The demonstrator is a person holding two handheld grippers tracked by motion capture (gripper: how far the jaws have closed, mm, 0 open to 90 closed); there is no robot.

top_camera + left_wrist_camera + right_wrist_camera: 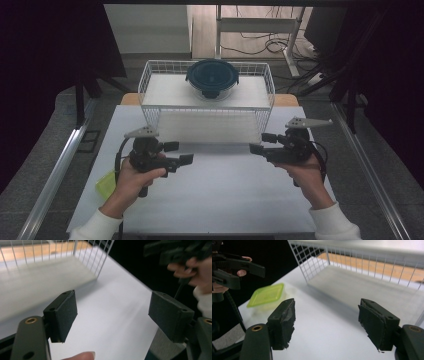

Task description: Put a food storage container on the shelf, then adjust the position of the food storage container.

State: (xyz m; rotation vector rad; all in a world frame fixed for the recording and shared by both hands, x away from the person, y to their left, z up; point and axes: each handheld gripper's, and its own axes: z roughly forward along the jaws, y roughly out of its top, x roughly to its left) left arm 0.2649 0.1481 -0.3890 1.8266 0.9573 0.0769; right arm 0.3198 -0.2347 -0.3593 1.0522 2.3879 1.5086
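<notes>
While nothing is yet held: left gripper [181, 153] and right gripper [262, 143] low over white bench [220, 200], fingers [282, 322] parted wide, empty. Green-lidded container [105, 184] at bench's left edge, beside left hand, untouched. Farther: wire rack [150, 80], dark-lidded bowl [212, 77] on top. Work judged barely begun. No legible writing.

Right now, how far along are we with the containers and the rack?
Looks done: the round bowl sits on the rack's top shelf. In hand: nothing; the left gripper and right gripper are both open and empty over the table. Probably left: the green-lidded box at the table's left edge, untouched.
</notes>
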